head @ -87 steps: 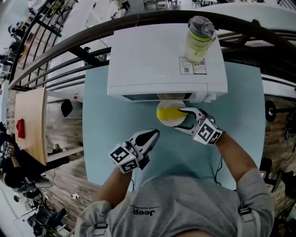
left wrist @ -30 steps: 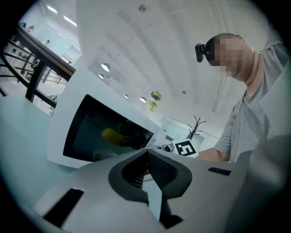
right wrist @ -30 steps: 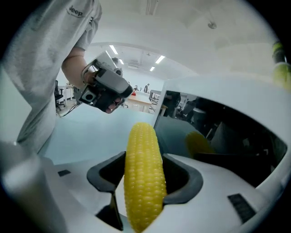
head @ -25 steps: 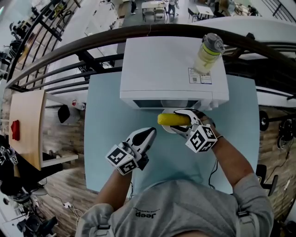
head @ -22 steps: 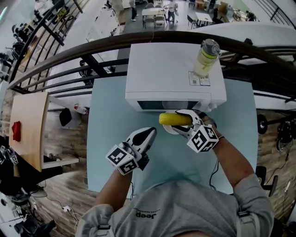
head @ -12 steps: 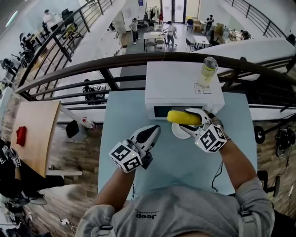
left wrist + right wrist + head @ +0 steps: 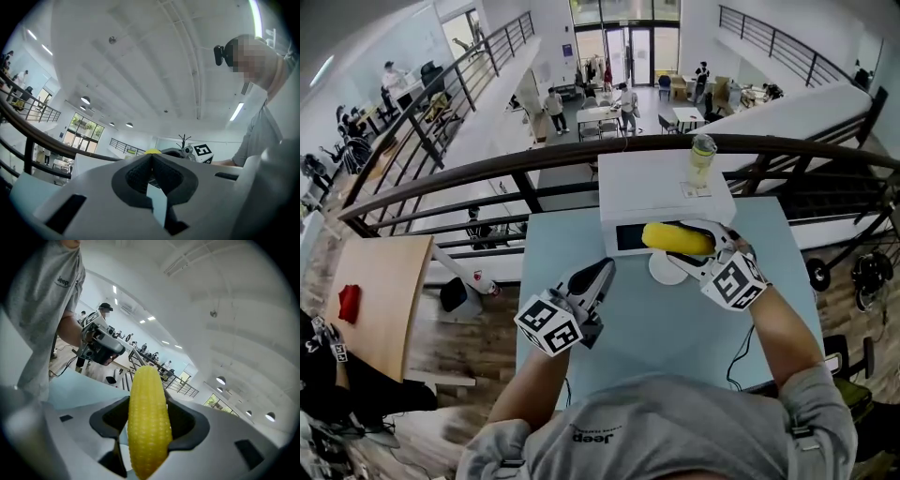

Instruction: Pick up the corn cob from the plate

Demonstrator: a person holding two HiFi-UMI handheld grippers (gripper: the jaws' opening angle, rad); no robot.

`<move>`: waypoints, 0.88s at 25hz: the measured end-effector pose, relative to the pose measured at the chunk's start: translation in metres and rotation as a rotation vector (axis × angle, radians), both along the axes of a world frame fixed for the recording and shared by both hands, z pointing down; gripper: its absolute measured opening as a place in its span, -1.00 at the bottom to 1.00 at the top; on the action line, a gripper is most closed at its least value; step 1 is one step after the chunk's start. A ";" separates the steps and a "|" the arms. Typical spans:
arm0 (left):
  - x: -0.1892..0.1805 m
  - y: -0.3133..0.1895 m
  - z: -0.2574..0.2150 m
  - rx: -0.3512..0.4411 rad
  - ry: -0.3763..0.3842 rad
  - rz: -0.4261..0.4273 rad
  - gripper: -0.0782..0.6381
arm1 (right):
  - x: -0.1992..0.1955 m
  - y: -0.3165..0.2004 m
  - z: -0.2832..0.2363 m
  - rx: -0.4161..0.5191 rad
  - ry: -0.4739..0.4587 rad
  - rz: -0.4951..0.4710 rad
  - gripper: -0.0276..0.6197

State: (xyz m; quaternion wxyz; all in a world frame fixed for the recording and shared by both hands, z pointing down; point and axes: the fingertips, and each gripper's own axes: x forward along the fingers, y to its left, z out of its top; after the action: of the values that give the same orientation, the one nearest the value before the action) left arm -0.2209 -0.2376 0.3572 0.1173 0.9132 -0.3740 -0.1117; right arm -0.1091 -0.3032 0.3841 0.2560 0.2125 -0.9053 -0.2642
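Corn cob (image 7: 677, 238): held in the air just in front of the white microwave (image 7: 661, 192), level with its dark front window and clear above the plate.
Long axis: runs side to side along the microwave's front, crosswise to the jaws that hold it. In the right gripper view the cob (image 7: 147, 420) stands up and down in the frame, with the narrower rounded end uppermost.
Which end points where: from the head view it is hard to say which end is the tip; the cob looks about level.
Right gripper (image 7: 684, 246): jaws spread wide around the cob's middle, pads pressing on both sides, with both ends sticking out past them (image 7: 147, 401).
Left gripper (image 7: 602, 272): in front of the microwave's left corner, jaws brought together with nothing between them (image 7: 151, 157).
Plate (image 7: 664, 270): white, on the counter directly before the microwave's front, under the cob and apart from it.
Counter (image 7: 675, 328): pale blue, and the microwave sits at its far edge.
Bottle (image 7: 700, 161): upright on the microwave's top, toward its right side.
Railing (image 7: 487, 173): dark curved rail just behind the microwave.
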 end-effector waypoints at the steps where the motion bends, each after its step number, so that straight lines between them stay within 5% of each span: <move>1: 0.004 0.006 -0.005 0.007 -0.002 -0.003 -0.73 | 0.008 0.005 -0.008 0.008 -0.010 0.004 -0.11; 11: 0.100 0.080 -0.037 0.067 -0.011 -0.085 -0.73 | 0.126 0.072 -0.065 0.050 -0.124 -0.029 -0.11; 22: 0.228 0.158 -0.023 0.026 -0.058 -0.140 -0.73 | 0.261 0.143 -0.053 -0.034 -0.194 -0.063 -0.11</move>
State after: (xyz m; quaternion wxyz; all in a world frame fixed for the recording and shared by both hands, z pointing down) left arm 0.0073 -0.0801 0.3341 0.0865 0.8891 -0.4387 -0.0982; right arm 0.1518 -0.1602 0.3314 0.1621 0.2040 -0.9365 -0.2347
